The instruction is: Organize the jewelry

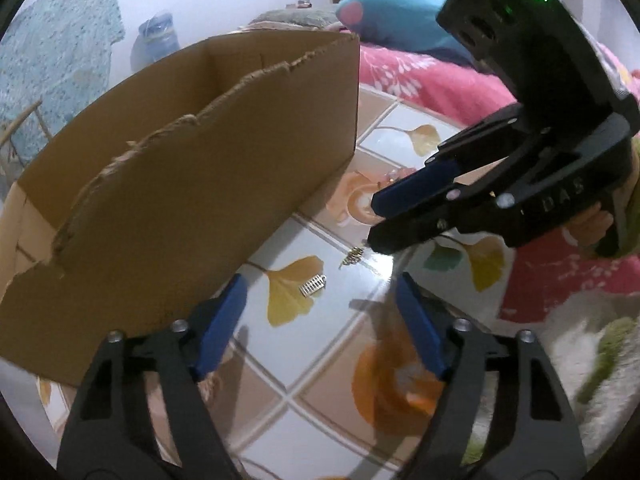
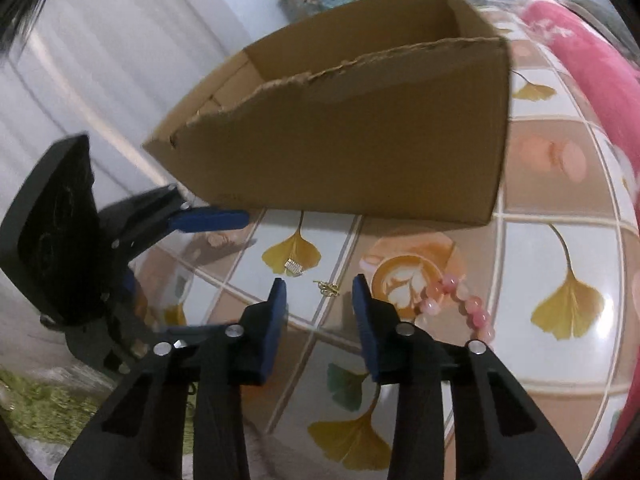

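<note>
Both claws are being held apart over the leaf-patterned worktop [image 2: 568,248], nothing gripped between the pads. The left claw [image 1: 320,320] is being kept wide above a small silver comb-like piece [image 1: 313,285]. The right claw [image 2: 320,308] is being kept narrower, just short of a gold earring [image 2: 327,288]. A pink bead bracelet [image 2: 460,300] is lying beside it. A torn cardboard box [image 2: 360,152] is standing behind.

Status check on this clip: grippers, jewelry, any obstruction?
Left gripper and right gripper open, empty. Silver piece, gold piece, pink bead bracelet on tabletop. Cardboard box behind, nothing blocking.
</note>
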`<action>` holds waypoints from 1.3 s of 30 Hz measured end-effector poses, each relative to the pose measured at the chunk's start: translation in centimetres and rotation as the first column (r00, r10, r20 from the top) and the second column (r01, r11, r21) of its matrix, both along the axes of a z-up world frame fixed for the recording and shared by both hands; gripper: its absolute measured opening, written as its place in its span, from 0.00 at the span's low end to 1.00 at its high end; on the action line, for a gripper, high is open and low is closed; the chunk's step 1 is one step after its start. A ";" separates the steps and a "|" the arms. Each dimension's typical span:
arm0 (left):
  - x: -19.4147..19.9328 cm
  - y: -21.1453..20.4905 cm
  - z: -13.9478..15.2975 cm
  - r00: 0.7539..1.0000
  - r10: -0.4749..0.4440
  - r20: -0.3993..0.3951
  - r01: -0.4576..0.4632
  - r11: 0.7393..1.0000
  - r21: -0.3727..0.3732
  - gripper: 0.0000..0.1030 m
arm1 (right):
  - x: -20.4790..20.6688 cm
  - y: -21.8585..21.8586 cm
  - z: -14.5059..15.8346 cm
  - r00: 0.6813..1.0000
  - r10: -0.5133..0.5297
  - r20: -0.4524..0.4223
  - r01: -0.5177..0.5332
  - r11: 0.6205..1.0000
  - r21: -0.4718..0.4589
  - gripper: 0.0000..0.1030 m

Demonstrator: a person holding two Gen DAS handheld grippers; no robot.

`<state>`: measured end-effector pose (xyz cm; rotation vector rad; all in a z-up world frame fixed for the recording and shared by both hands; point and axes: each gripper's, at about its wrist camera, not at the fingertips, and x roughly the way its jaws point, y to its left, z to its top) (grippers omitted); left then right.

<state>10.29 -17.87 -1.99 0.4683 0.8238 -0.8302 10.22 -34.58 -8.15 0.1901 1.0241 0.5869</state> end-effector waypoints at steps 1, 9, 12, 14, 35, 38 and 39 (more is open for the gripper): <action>0.3 -0.1 -0.2 1.000 -0.004 -0.003 0.004 1.000 0.001 0.63 | 0.0 0.2 -0.2 1.000 0.020 0.003 -0.020 1.000 -0.007 0.31; 1.0 -0.1 -1.1 0.998 -0.045 -0.049 0.047 0.998 0.033 0.39 | 0.3 0.8 -0.8 0.998 0.056 0.010 -0.056 0.998 -0.030 0.28; 1.2 -0.1 -1.2 0.997 -0.054 -0.059 0.056 0.998 0.031 0.32 | 0.4 0.3 -0.8 0.999 0.046 0.012 -0.046 0.999 -0.019 0.28; 1.5 0.1 -1.2 0.996 -0.058 -0.071 0.060 0.998 0.025 0.27 | 0.0 -0.1 -0.4 0.999 0.043 0.014 -0.043 0.999 -0.013 0.28; 1.2 2.9 -0.8 0.985 0.015 -0.174 -0.013 1.000 0.017 0.03 | -0.3 0.3 -0.8 0.998 0.059 0.012 -0.058 0.997 -0.043 0.28; 1.0 3.0 -0.8 0.982 0.018 -0.186 -0.017 1.000 0.011 0.03 | -0.2 1.2 -0.8 0.996 0.088 0.031 -0.085 0.993 -0.088 0.28; 1.0 3.1 -0.7 0.983 0.017 -0.183 -0.015 1.000 0.008 0.03 | -0.2 1.4 -0.8 0.995 0.095 0.035 -0.091 0.991 -0.096 0.28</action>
